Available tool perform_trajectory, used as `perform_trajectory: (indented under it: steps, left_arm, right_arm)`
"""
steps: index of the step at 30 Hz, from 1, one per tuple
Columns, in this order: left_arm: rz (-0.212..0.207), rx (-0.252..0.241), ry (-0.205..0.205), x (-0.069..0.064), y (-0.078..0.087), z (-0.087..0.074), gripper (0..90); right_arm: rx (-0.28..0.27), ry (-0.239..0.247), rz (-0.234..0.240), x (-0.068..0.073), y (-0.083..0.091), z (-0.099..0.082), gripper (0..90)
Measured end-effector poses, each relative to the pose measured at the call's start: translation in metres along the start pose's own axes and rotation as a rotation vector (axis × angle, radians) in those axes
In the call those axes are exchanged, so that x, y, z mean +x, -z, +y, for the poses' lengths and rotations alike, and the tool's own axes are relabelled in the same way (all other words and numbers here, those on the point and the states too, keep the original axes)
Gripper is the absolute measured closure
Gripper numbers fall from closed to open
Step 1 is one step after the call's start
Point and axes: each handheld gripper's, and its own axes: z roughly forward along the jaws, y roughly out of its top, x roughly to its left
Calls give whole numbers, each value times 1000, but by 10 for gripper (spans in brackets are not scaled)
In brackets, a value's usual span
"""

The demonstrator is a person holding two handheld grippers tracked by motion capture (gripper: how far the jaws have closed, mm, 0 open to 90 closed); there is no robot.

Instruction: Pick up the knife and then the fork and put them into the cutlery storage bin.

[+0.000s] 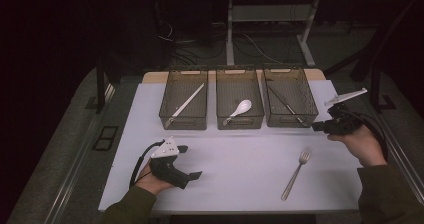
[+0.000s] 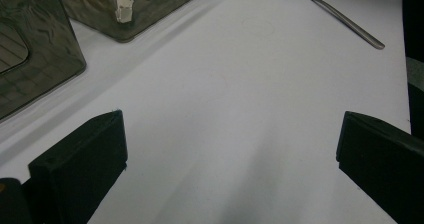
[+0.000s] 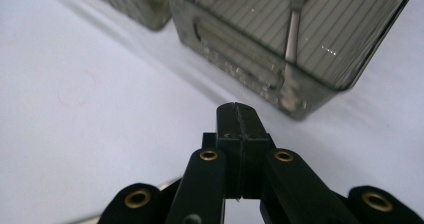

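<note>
White tabletop (image 1: 240, 156) lies bare across the high view's middle, leaving wide room between both hands. A slim silver metal fork (image 1: 296, 173) rests lower right, near the front edge, long axis diagonal, tines toward the upper right. The left gripper (image 1: 189, 161) is spread wide and empty; the right gripper (image 1: 317, 127), pressed together on nothing, sits beside the rightmost smoky mesh bin (image 1: 290, 98).

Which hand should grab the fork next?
Probably the right. The fork lies on the table's right side, nearer the right gripper than the left gripper. But the right jaws are shut and must open first; the left jaws are open.
</note>
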Motion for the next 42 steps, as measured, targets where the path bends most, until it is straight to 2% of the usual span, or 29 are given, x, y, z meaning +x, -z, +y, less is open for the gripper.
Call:
perform_trajectory:
  steps: [8, 13, 20, 30, 42]
  left_arm:
    - [3, 3, 1, 0, 0, 0, 0]
    - [6, 5, -1, 0, 0, 0, 0]
    - [8, 9, -8, 0, -1, 0, 0]
    - [10, 15, -6, 0, -1, -1, 0]
    - [9, 17, -9, 0, -1, -1, 0]
  right_arm:
    - [21, 5, -13, 10, -2, -27, 896]
    - [57, 6, -20, 14, -9, -42, 896]
    - [112, -3, -38, 11, -19, -57, 896]
    - [175, -3, -45, 9, -37, -59, 896]
    - [185, 3, -48, 10, -43, -54, 896]
